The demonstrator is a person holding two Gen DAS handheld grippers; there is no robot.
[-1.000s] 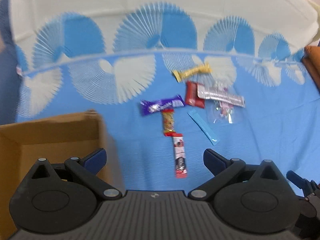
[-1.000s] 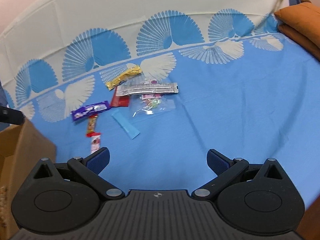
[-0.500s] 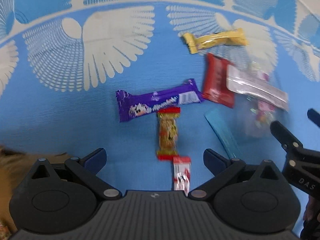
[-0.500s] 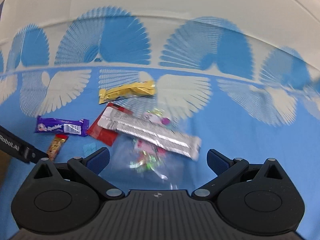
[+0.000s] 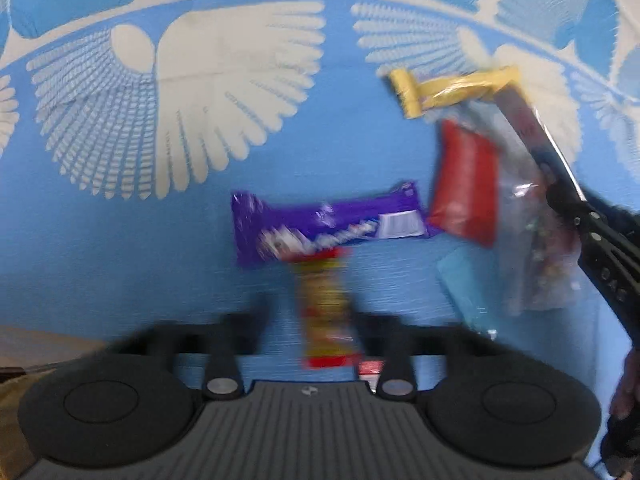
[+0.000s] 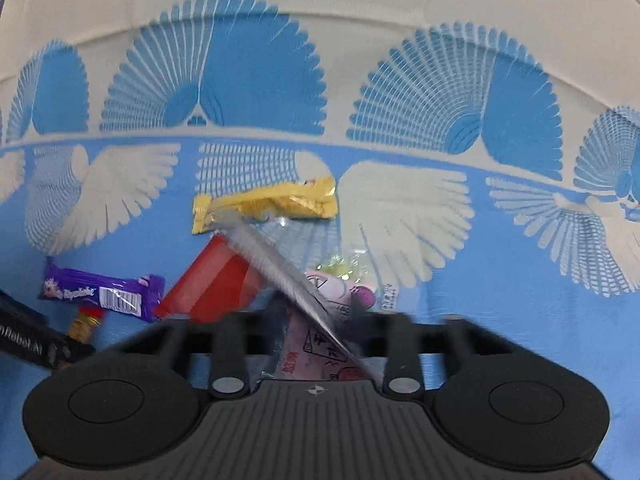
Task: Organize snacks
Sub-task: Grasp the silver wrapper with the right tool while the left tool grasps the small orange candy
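Snacks lie on a blue and white cloth. My left gripper (image 5: 310,316) is blurred, its jaws narrowed around a small yellow and red snack bar (image 5: 326,312). A purple bar (image 5: 328,224) lies just beyond it, then a red pack (image 5: 464,184) and a yellow bar (image 5: 456,88). My right gripper (image 6: 316,320) has its jaws narrowed around a clear candy bag with a silver header (image 6: 280,264), which tilts up. The red pack (image 6: 208,284), the yellow bar (image 6: 268,204) and the purple bar (image 6: 100,292) show in the right wrist view too.
A light blue strip (image 5: 464,284) lies right of the snack bar. A small red and white packet (image 5: 370,370) sits under my left gripper's right finger. A cardboard box corner (image 5: 24,344) shows at the lower left. The other gripper (image 5: 600,240) reaches in from the right.
Both grippers have moved down to the snacks and their jaws have closed in. The candy bag's silver header now tilts up between the right fingers.
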